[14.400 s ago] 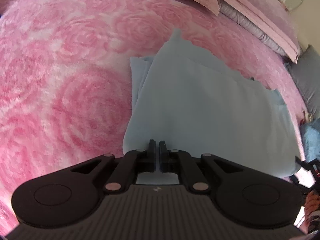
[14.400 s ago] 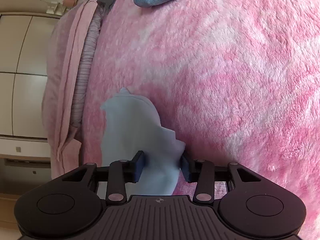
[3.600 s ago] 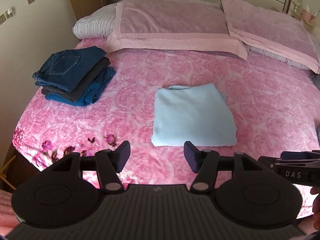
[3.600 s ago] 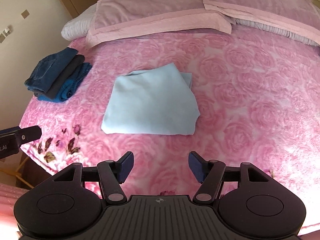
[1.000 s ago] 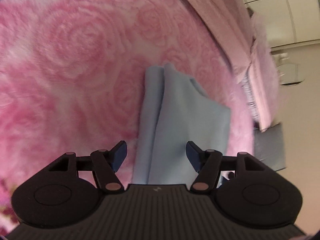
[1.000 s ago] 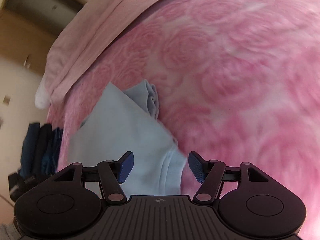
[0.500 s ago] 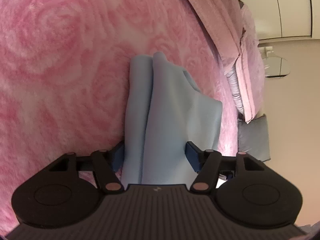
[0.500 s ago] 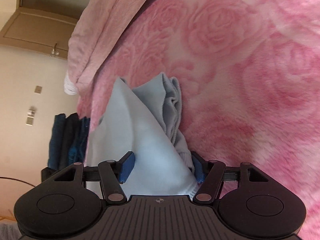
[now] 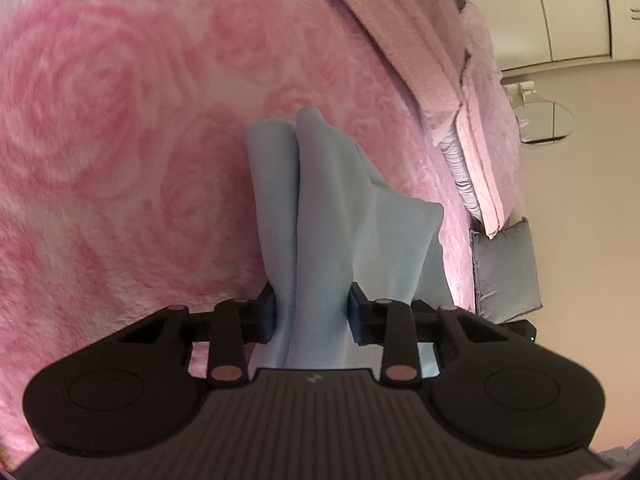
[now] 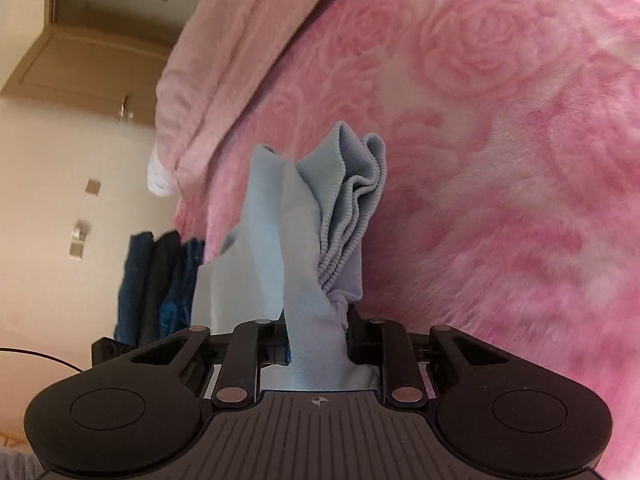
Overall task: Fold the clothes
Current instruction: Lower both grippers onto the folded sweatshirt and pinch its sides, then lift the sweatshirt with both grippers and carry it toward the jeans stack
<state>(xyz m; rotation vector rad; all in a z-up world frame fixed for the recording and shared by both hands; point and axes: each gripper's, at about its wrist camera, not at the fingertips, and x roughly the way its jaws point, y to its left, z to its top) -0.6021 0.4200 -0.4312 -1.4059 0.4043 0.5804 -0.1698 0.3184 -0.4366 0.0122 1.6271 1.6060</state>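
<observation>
The folded light blue garment (image 9: pixel 340 216) lies on the pink rose-patterned bedspread (image 9: pixel 120 140). My left gripper (image 9: pixel 312 314) is shut on its near edge, with the cloth bunched between both fingers. In the right wrist view the same garment (image 10: pixel 276 232) shows its ribbed hem layers bunched and raised. My right gripper (image 10: pixel 318 338) is shut on that edge, the cloth pinched between its fingers.
Pink pillows (image 9: pixel 460 80) lie at the head of the bed, and a grey cushion (image 9: pixel 506 268) sits beside them. A stack of folded dark blue clothes (image 10: pixel 160 280) sits at the bed's far side in the right wrist view. A wooden wardrobe (image 10: pixel 100 40) stands behind.
Both grippers were open around the garment's edges half a second ago. Both have now closed on the cloth, and the edge in the right gripper has bunched up.
</observation>
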